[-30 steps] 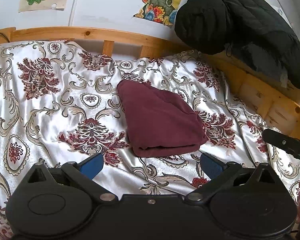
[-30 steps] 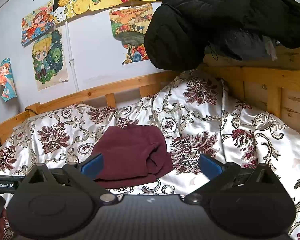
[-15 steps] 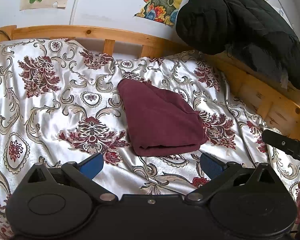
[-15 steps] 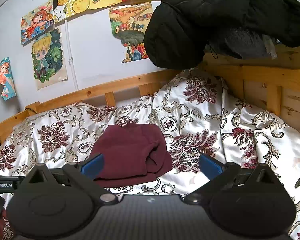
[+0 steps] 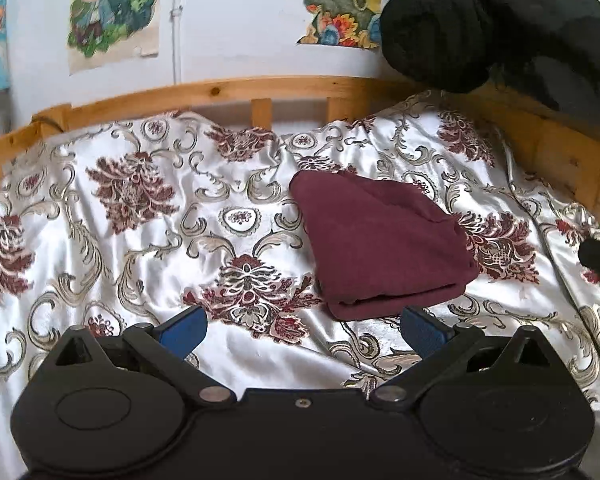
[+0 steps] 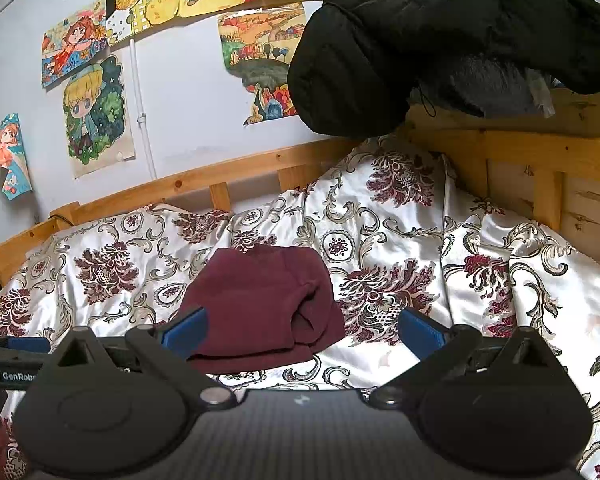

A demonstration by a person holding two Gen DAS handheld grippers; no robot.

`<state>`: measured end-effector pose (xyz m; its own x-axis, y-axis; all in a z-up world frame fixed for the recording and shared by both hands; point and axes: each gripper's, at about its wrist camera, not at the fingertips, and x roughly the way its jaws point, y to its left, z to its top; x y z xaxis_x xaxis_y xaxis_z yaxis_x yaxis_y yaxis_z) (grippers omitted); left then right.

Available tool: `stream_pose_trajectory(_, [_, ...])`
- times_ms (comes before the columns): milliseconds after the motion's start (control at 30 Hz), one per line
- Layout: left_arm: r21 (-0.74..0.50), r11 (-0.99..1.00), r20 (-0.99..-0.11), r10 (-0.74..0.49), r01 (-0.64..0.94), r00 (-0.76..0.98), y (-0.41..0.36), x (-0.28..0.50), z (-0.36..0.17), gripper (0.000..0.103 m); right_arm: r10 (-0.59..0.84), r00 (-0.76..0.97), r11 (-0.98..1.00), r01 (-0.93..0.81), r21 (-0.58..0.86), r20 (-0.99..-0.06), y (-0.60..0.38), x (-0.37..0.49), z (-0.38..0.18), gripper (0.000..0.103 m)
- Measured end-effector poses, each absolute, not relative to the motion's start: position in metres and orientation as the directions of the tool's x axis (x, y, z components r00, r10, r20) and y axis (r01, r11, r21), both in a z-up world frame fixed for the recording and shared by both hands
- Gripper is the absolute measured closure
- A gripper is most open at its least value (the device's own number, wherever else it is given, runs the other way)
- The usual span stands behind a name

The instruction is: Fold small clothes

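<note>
A maroon garment (image 5: 380, 244) lies folded into a compact bundle on the patterned bedspread, right of centre in the left wrist view. In the right wrist view the same maroon garment (image 6: 264, 304) sits just past the left finger. My left gripper (image 5: 304, 332) hangs open a little in front of the bundle's near edge, nothing between its blue fingertips. My right gripper (image 6: 302, 330) is open too, held above the bed on the garment's right side and empty. The tip of the right gripper shows at the right edge of the left wrist view.
A white satin bedspread (image 5: 140, 240) with dark red flowers covers the bed. A wooden bed rail (image 5: 220, 92) runs along the back and right. A black padded jacket (image 6: 440, 40) hangs over the right rail. Drawings (image 6: 96, 116) are taped to the wall.
The left gripper has tilted up and swung left, so more wall and drawings show and the garment sits further right. The right gripper has barely moved. The garment lies as before.
</note>
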<state>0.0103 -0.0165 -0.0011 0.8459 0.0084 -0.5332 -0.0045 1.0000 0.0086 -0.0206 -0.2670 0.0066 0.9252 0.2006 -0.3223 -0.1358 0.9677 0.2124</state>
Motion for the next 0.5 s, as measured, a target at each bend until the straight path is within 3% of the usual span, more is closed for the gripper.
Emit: stream_pose_trajectory(500, [-0.066, 0.998, -0.510, -0.045, 0.014, 0.859, -0.0070, 0.0078, 0.0030, 0.001, 0.202, 0.922, 0.968, -0.137, 0.209, -0.329, -0.2672, -0.0208, 0.0017, 0.000])
